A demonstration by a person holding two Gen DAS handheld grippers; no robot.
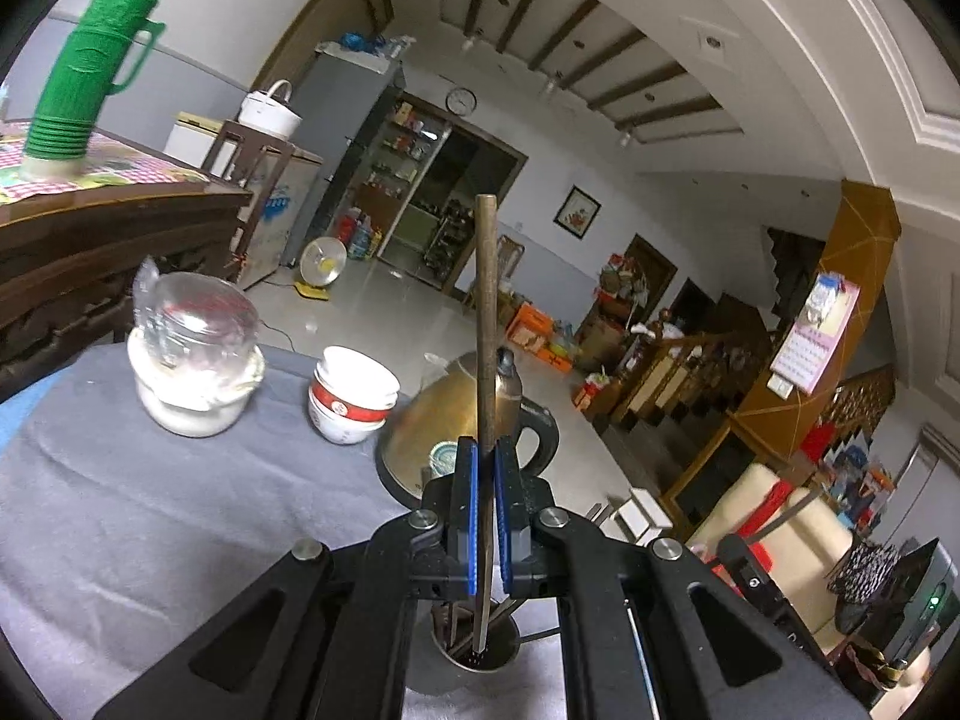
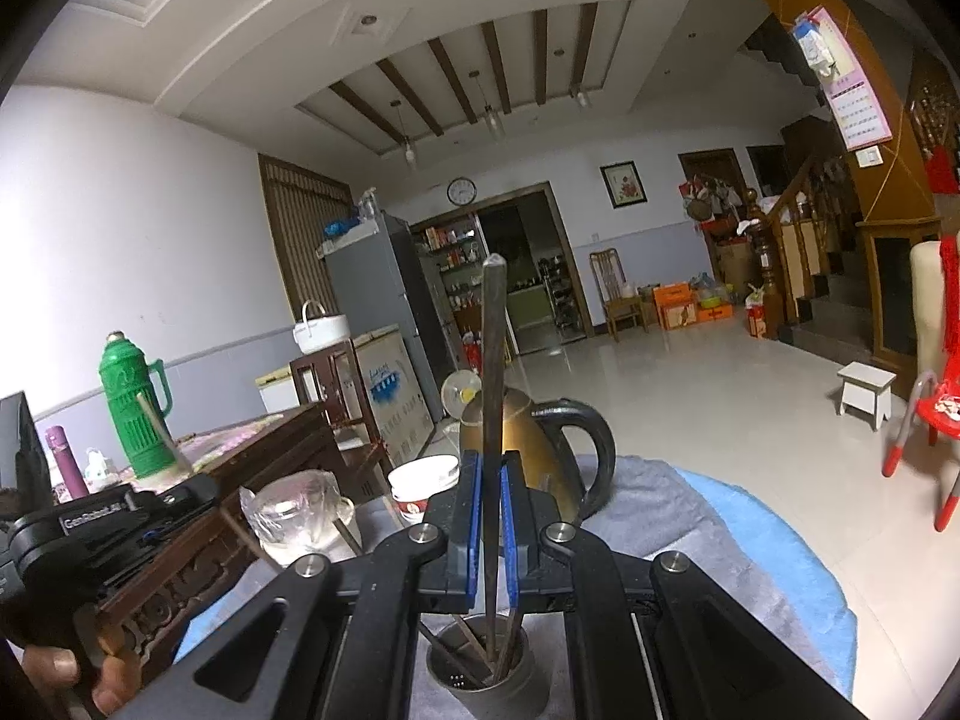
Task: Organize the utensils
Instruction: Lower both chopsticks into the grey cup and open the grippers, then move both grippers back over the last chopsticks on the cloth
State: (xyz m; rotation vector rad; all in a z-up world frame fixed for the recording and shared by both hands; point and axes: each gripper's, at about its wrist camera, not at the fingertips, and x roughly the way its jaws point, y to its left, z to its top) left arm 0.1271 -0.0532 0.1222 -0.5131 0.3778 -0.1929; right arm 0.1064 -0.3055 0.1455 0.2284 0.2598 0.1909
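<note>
Gripping one chopstick each: left gripper (image 1: 486, 462), brown chopstick (image 1: 486, 300) | right gripper (image 2: 491, 471), dark chopstick (image 2: 494, 360) | metal holder (image 2: 487, 669) directly below | light, stiff, slippery; pinch mid-shaft.

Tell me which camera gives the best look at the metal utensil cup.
The right wrist view: the metal utensil cup shows its rim, wall and several chopsticks inside. The left wrist view catches only part of its rim, mostly hidden behind the gripper body.
</note>
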